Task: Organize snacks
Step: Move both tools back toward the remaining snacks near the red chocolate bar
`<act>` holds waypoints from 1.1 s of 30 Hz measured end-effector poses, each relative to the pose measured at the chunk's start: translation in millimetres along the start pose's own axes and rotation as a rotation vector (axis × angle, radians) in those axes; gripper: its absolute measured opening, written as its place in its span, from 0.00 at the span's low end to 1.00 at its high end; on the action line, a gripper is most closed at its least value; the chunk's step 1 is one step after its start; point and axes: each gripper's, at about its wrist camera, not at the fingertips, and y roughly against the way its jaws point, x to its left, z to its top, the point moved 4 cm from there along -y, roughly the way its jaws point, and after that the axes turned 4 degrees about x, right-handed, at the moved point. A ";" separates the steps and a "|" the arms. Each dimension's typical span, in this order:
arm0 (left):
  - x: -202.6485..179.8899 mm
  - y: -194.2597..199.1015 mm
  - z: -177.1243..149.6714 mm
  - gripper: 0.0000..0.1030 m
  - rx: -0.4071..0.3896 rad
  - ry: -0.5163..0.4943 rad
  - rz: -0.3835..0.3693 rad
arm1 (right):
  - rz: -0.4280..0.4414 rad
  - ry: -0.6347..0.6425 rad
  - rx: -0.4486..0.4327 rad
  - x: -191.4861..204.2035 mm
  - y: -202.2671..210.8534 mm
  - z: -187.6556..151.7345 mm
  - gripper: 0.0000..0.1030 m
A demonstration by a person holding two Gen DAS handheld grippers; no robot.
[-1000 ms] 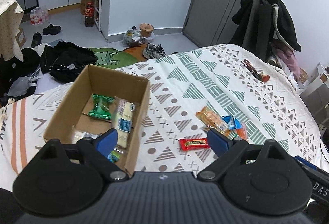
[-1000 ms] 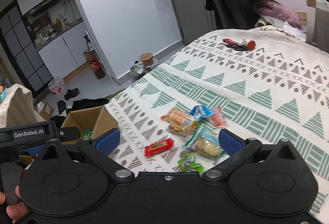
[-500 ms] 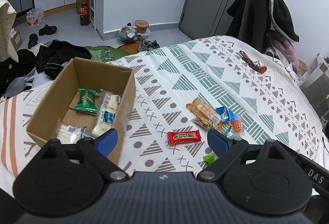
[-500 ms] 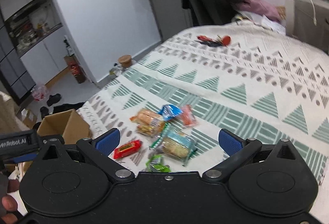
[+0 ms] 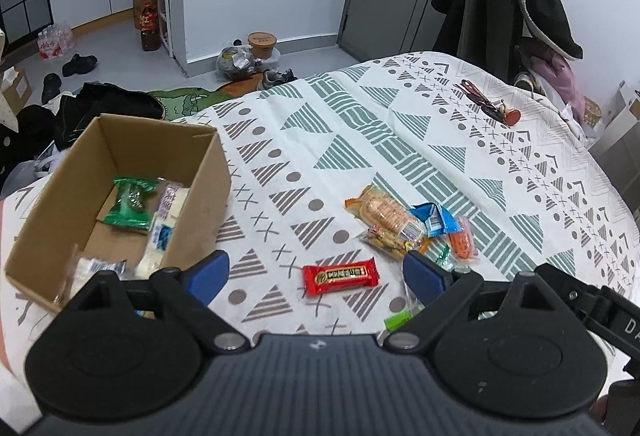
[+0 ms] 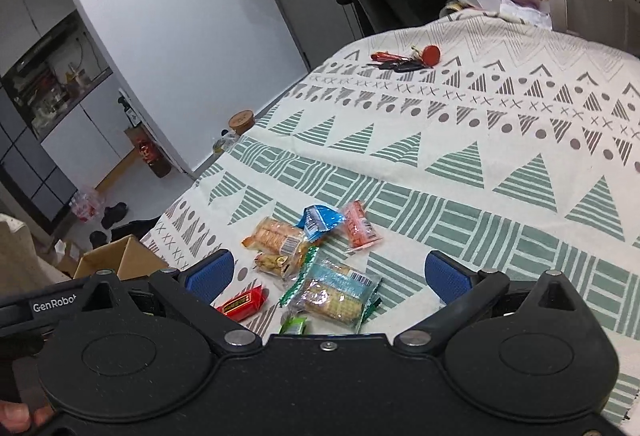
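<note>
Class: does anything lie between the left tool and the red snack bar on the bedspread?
Nothing visible does. The open left tool frames the red snack bar, with only bare patterned bedspread around it; the other snacks lie further right.

Even, cool indoor light fills both views, with no hard shadows on the bedspread (image 5: 400, 140) ahead of the tongs. Fisheye distortion bends the wall (image 6: 180, 36) and door lines toward the edges. The snack wrappers (image 6: 332, 292) show faint glare. The corners vignette black.
</note>
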 end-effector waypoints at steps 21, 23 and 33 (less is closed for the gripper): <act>-5.6 -101.2 -13.3 0.88 0.135 0.052 -0.012 | -0.013 -0.014 0.198 -8.7 -68.6 -10.9 0.81; -4.1 -108.9 -15.2 0.88 0.154 0.066 -0.018 | -0.018 -0.016 0.202 -8.9 -73.9 -9.7 0.81; -4.2 -124.9 -20.9 0.71 0.150 0.071 -0.023 | -0.023 0.003 0.236 -7.3 -100.1 -7.9 0.81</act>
